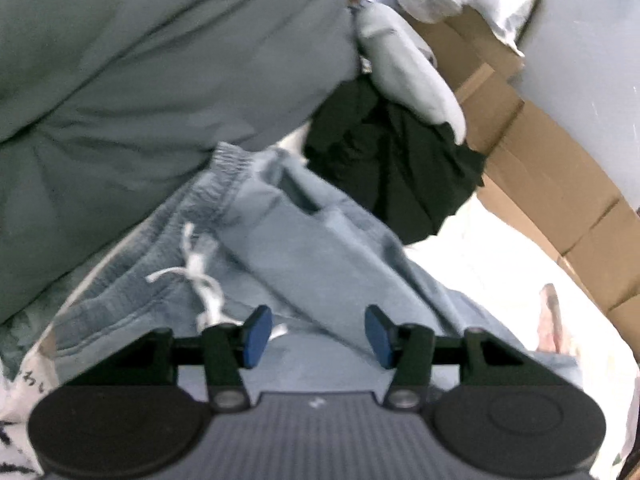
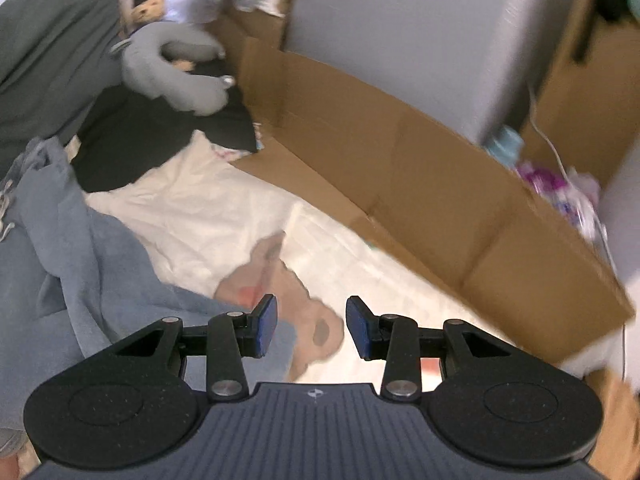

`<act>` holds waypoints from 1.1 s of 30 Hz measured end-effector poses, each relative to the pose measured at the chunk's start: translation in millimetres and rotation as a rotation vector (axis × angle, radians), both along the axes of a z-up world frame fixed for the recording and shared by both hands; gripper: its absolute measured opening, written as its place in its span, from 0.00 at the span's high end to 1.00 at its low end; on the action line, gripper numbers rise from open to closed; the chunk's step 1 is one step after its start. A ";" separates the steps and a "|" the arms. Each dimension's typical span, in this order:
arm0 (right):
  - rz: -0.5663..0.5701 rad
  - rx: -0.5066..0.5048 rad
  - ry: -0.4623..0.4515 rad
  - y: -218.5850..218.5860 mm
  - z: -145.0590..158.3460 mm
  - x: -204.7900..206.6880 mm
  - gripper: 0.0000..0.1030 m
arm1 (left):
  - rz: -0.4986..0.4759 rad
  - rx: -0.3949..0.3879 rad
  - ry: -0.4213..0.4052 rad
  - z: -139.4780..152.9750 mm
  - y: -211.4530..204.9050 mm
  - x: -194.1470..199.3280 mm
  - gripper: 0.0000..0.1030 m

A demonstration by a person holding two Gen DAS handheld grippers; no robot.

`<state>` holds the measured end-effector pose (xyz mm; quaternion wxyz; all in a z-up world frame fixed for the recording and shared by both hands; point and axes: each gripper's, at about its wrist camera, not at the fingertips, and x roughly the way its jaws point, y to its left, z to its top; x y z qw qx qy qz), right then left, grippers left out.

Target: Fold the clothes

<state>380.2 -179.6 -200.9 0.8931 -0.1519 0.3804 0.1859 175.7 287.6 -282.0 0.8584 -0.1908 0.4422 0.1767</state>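
Note:
Light blue drawstring shorts [image 1: 304,248] lie crumpled on the pale bed sheet [image 2: 224,208], elastic waistband toward the upper left and white cord [image 1: 196,276] loose on top. My left gripper [image 1: 318,336] hovers over them, open, its blue pads [image 1: 258,336] apart with only cloth below and nothing pinched. In the right wrist view the same blue shorts [image 2: 80,264] fill the lower left. My right gripper [image 2: 312,328] is open above the sheet beside the shorts' edge, over a brown bear print [image 2: 288,300]. It holds nothing.
A grey-green quilt [image 1: 152,72] is heaped at the left. A black garment [image 1: 392,160] and a grey neck pillow [image 2: 176,80] lie beyond the shorts. Flattened cardboard [image 2: 420,184] lines the right side of the bed against a grey wall [image 2: 400,32].

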 end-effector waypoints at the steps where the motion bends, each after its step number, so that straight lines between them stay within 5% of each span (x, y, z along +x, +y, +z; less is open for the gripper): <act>1: -0.019 0.018 0.005 -7.8 -5.1 -4.3 0.56 | -0.003 0.002 0.008 -0.1 -3.9 6.2 0.47; 16: -0.142 0.073 0.080 -89.9 -100.4 -66.6 0.56 | -0.168 0.091 0.047 -18.6 -63.7 87.1 0.46; 23: -0.213 0.131 0.178 -113.1 -125.6 -74.9 0.56 | -0.124 0.002 0.042 -46.3 -92.7 84.5 0.46; 33: -0.280 0.233 0.260 -116.3 -153.9 -58.3 0.57 | -0.210 -0.071 0.045 -59.6 -131.6 86.6 0.46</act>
